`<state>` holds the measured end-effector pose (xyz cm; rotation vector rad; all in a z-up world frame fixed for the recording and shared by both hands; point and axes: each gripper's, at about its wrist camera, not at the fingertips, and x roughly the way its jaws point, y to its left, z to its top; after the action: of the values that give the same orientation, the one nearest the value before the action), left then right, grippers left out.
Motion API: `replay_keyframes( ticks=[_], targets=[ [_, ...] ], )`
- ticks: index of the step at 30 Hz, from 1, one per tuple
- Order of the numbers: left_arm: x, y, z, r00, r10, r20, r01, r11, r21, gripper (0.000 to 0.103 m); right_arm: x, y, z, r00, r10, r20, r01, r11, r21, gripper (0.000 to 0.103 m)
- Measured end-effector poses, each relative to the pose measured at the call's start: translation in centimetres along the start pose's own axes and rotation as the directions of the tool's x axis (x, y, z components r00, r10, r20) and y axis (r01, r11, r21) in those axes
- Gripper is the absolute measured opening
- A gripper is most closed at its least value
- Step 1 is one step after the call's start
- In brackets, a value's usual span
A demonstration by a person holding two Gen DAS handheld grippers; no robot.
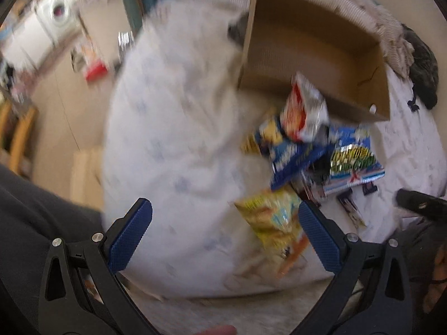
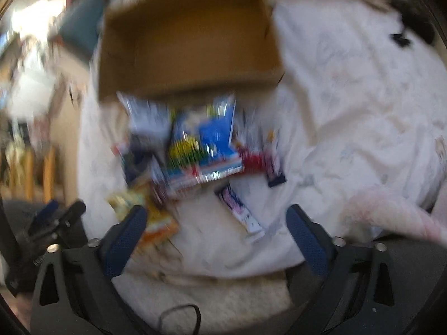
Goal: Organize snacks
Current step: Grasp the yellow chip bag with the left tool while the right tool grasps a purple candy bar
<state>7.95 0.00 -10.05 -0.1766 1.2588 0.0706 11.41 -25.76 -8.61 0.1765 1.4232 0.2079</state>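
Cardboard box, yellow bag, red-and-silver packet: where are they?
Cardboard box point(image 1: 315, 53), left wrist view, inner floor.
Yellow bag point(image 1: 272, 217), left wrist view, middle of its face.
Red-and-silver packet point(image 1: 303, 109), left wrist view, centre of front.

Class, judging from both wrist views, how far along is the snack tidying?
Done: nothing visible; the cardboard box looks empty. In hand: nothing; the left gripper and right gripper are open. Left: the whole snack pile on the bedsheet.
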Motion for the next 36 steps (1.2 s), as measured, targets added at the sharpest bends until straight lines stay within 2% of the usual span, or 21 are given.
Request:
replay_keyframes(
  ticks=[2,4,8,13,15,16,17,18,20,22,23,26,28,33,35,36],
  targets=[
    [1.9,-0.4,-0.4,0.997,-0.037,-0.066,0.035,0.999,-0.037,0.102,2.0,-0.1,0.6,0.996,-0.029,-0.082,0.028,0.999,-0.022,0.08],
    [3.5,-1.1,-0.9,0.992,-0.063,-0.113,0.056,0.996,-0.063,0.099,3.8,-0.3,1.1,0.989,-0.05,-0.138,0.046,0.998,-0.033,0.077],
    [5.6,-2.1,-1.1,0.983,-0.077,-0.165,0.062,0.994,-0.094,0.098,7.2,0.1,1.5,0.969,-0.137,-0.206,0.117,0.987,-0.108,0.066],
    [7.8,-2.7,-2.0,0.974,-0.104,-0.202,0.085,0.991,-0.102,0.084,10.5,0.9,0.7,0.945,-0.198,-0.259,0.157,0.973,-0.171,0.06],
    [8.3,-3.0,-2.4,0.971,-0.123,-0.204,0.106,0.99,-0.095,0.063,10.9,1.2,0.1,0.94,-0.203,-0.273,0.152,0.969,-0.196,0.052],
    [8.4,-3.1,-2.7,0.967,-0.15,-0.207,0.131,0.986,-0.099,0.053,11.0,1.4,0.0,0.941,-0.208,-0.268,0.154,0.966,-0.207,0.037],
    [8.6,-3.4,-2.9,0.965,-0.165,-0.205,0.146,0.984,-0.103,0.048,10.9,1.6,-0.2,0.942,-0.212,-0.261,0.156,0.963,-0.217,0.023],
    [8.4,-3.5,-3.1,0.967,-0.16,-0.198,0.144,0.985,-0.093,0.041,10.7,1.7,-0.4,0.944,-0.208,-0.256,0.152,0.963,-0.222,0.021],
    [7.9,-3.7,-3.5,0.973,-0.139,-0.184,0.128,0.989,-0.072,0.034,10.4,2.5,-0.9,0.951,-0.191,-0.244,0.133,0.963,-0.236,0.019],
    [6.9,-4.0,-3.6,0.975,-0.12,-0.187,0.107,0.991,-0.077,0.032,8.8,3.2,-1.0,0.96,-0.167,-0.226,0.108,0.962,-0.251,0.019],
    [6.5,-3.7,-3.9,0.978,-0.099,-0.184,0.085,0.993,-0.082,0.032,8.1,3.6,-1.2,0.965,-0.138,-0.222,0.078,0.963,-0.257,0.019],
    [5.1,-3.3,-4.2,0.975,-0.117,-0.188,0.103,0.991,-0.087,0.03,6.4,4.4,-1.9,0.977,-0.045,-0.211,-0.004,0.974,-0.226,0.019],
    [3.5,-3.1,-4.3,0.979,-0.117,-0.166,0.106,0.991,-0.077,0.03,5.0,5.0,-2.5,0.982,0.01,-0.188,-0.052,0.975,-0.216,0.019],
    [0.0,-3.3,-3.6,0.989,-0.098,-0.108,0.093,0.994,-0.05,0.029,1.0,4.8,-2.7,0.986,0.144,-0.078,-0.157,0.967,-0.199,0.019],
    [-1.5,-3.9,-3.4,0.994,-0.087,-0.061,0.085,0.996,-0.035,0.029,-1.8,4.3,-2.0,0.978,0.205,0.022,-0.197,0.959,-0.205,0.019],
    [-2.2,-3.0,-3.1,0.996,-0.083,-0.04,0.082,0.996,-0.032,0.029,-1.9,3.9,-1.8,0.97,0.233,0.066,-0.215,0.954,-0.209,0.019]
  ],
)
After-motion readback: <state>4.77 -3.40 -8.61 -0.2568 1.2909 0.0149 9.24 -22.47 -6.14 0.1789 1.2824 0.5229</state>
